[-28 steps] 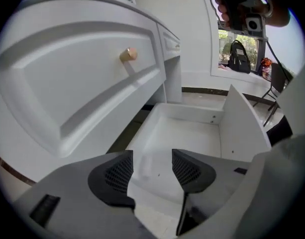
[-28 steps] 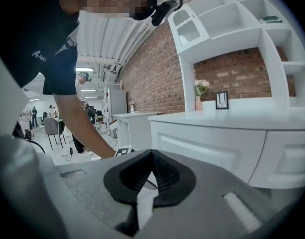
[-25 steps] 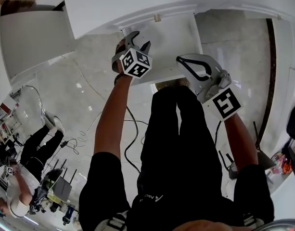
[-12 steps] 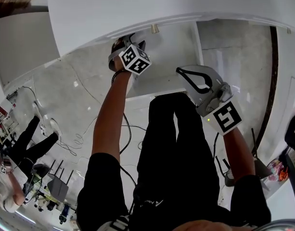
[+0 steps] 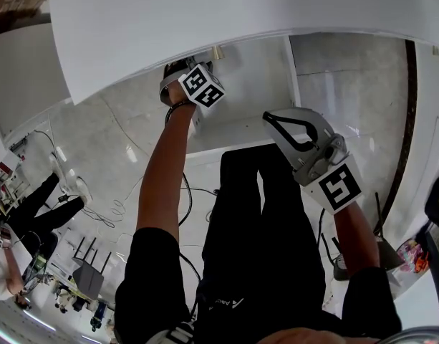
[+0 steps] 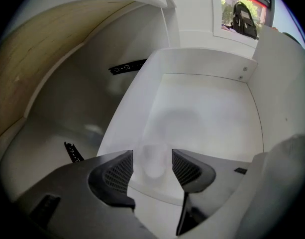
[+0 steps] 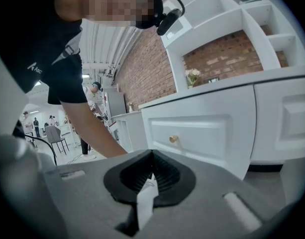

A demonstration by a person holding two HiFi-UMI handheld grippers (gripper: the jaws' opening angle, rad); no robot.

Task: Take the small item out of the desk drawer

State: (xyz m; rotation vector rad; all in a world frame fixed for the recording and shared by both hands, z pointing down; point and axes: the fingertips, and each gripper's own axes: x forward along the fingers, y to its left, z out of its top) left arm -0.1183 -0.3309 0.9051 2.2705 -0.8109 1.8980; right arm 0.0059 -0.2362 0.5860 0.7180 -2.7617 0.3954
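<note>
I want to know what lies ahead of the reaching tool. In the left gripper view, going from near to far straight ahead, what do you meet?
Near to far: left gripper, jaws apart → pale, blurred small item between them → drawer floor → drawer back wall.

The open white wooden drawer (image 6: 207, 108) sticks out from under the flat white desk top (image 5: 205, 20). The left gripper (image 6: 152, 157) hangs over the drawer's near rim, partly under the desk top. A small pale round item (image 6: 153, 167) lies in the drawer close to that rim. It sits between the two jaws, which stand apart, one on each side of it. The right gripper (image 5: 269, 119) is by the drawer's right side, nearer the person. In front of it stands a tall white cabinet (image 7: 217, 118) with a small round metal knob (image 7: 173, 139) on it. Thin black cables (image 5: 112, 210) lie on the floor to the left.
</note>
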